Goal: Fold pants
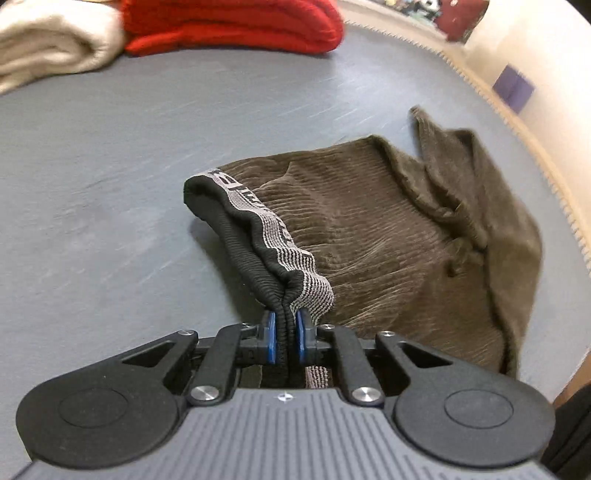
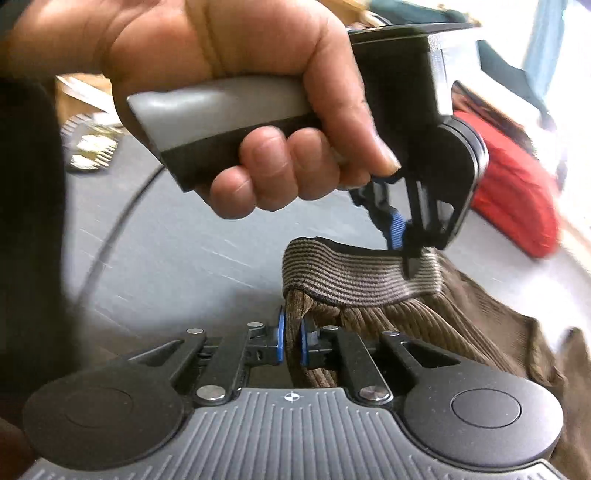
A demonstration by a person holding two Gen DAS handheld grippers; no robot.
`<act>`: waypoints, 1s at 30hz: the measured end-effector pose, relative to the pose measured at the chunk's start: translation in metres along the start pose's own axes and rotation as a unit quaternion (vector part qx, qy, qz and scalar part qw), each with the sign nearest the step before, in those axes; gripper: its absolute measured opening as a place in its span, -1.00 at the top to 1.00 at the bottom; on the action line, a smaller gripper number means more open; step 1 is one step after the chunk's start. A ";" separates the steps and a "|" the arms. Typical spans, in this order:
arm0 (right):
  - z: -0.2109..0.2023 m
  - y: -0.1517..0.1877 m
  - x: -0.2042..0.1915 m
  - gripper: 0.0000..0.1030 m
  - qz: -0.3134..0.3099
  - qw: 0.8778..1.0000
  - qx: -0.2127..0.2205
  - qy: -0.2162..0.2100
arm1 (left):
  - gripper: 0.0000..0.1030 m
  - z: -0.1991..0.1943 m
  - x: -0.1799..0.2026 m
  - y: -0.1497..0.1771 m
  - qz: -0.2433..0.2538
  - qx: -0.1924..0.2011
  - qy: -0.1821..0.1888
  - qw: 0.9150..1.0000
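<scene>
The left tool (image 1: 285, 332) is clenched on the black elastic waistband (image 1: 255, 236) of the brown corduroy pants (image 1: 388, 236); the right tool (image 2: 291, 339) grips the corduroy just under the striped band. A hand (image 2: 236, 92) holds the left tool's handle. The pants hang from both tools, their far part lying on the grey counter (image 1: 129, 166). Behind lie a red folded cloth (image 1: 232, 26) and a cream one (image 1: 51, 40).

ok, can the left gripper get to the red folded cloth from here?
Probably not yet: the left gripper is shut on the pants waistband. The gray table between it and the red cloth looks bare.
</scene>
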State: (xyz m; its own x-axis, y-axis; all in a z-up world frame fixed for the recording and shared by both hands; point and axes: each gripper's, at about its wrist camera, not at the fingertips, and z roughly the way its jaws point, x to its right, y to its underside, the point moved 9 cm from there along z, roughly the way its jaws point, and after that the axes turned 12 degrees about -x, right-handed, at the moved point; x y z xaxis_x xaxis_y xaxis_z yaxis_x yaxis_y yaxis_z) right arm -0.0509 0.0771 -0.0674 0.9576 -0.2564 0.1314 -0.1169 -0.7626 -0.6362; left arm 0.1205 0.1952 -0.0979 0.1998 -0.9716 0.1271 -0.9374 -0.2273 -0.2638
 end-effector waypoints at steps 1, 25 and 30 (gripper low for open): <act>-0.002 -0.002 -0.012 0.85 -0.008 1.000 0.003 -0.010 | 0.77 -0.003 -0.011 0.010 -0.013 -0.002 -0.006 1.000; -0.128 0.042 0.163 0.08 0.283 0.956 0.049 0.065 | 0.44 -0.086 0.034 0.042 -0.098 0.127 0.066 0.985; -0.169 0.074 0.264 -0.15 0.308 0.937 0.066 0.153 | 0.07 -0.079 0.079 0.055 -0.060 0.120 0.066 0.989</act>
State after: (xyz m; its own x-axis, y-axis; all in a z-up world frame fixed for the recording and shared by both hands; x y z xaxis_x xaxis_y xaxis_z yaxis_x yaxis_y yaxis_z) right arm 0.1487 -0.1470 0.0486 0.5964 -0.7972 -0.0937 -0.5698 -0.3382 -0.7489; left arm 0.0623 0.1109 -0.0263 0.2517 -0.9228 0.2916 -0.8116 -0.3654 -0.4559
